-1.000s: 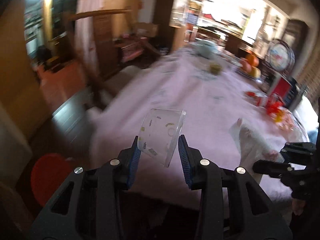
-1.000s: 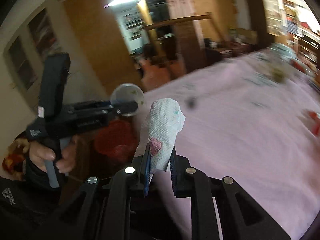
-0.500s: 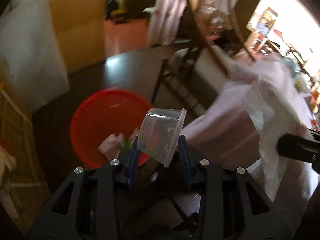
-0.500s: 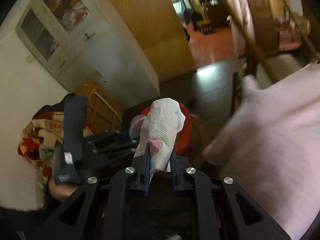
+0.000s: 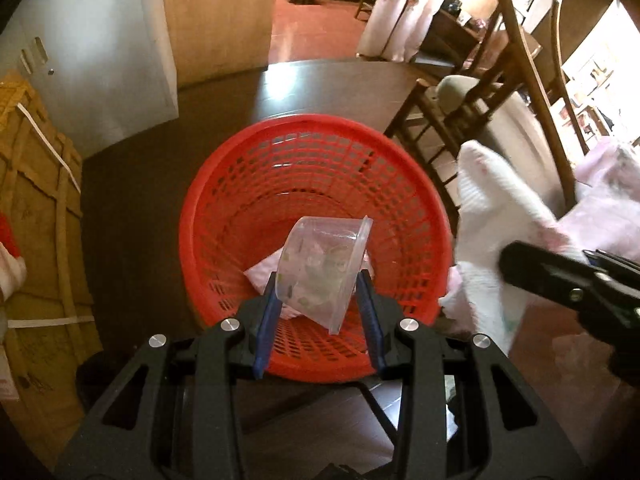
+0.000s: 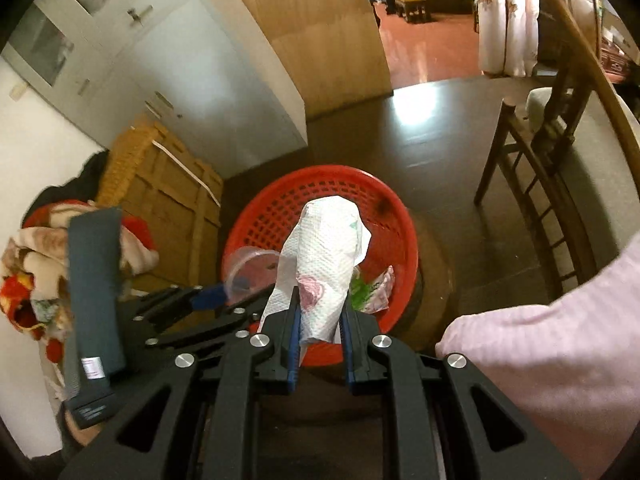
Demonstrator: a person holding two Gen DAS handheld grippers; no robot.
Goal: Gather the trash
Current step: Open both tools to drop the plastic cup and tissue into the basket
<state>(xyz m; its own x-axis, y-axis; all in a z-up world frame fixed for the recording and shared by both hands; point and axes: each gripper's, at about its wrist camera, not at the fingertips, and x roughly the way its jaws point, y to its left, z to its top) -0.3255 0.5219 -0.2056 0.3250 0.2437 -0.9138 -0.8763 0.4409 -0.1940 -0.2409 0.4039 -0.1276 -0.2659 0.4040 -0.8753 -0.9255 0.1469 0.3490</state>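
A red mesh basket [image 5: 248, 200] [image 6: 276, 208] stands on the dark floor and holds some crumpled wrappers [image 6: 374, 286]. My left gripper [image 5: 318, 292] is shut on a clear plastic cup [image 5: 324, 266] lying on its side, and hangs right over the basket's mouth. My right gripper [image 6: 320, 304] is shut on a crumpled white paper towel [image 6: 326, 252] with a pink flower print, held above the basket's near rim. In the left wrist view the towel [image 5: 492, 236] and the right gripper show at the right, beside the basket. The right wrist view shows the left gripper with the cup [image 6: 248, 264] at the left.
A wooden chair [image 5: 492, 92] stands right of the basket, with the pink tablecloth [image 6: 560, 360] hanging at the near right. Bound cardboard boxes [image 5: 36, 216] and a folded blanket [image 6: 36, 264] sit at the left by white cabinets [image 6: 168, 80]. Dark floor stretches behind the basket.
Both grippers swung left away from the table and sank toward the red basket, still gripping the cup and the towel. The basket now fills the middle of both views.
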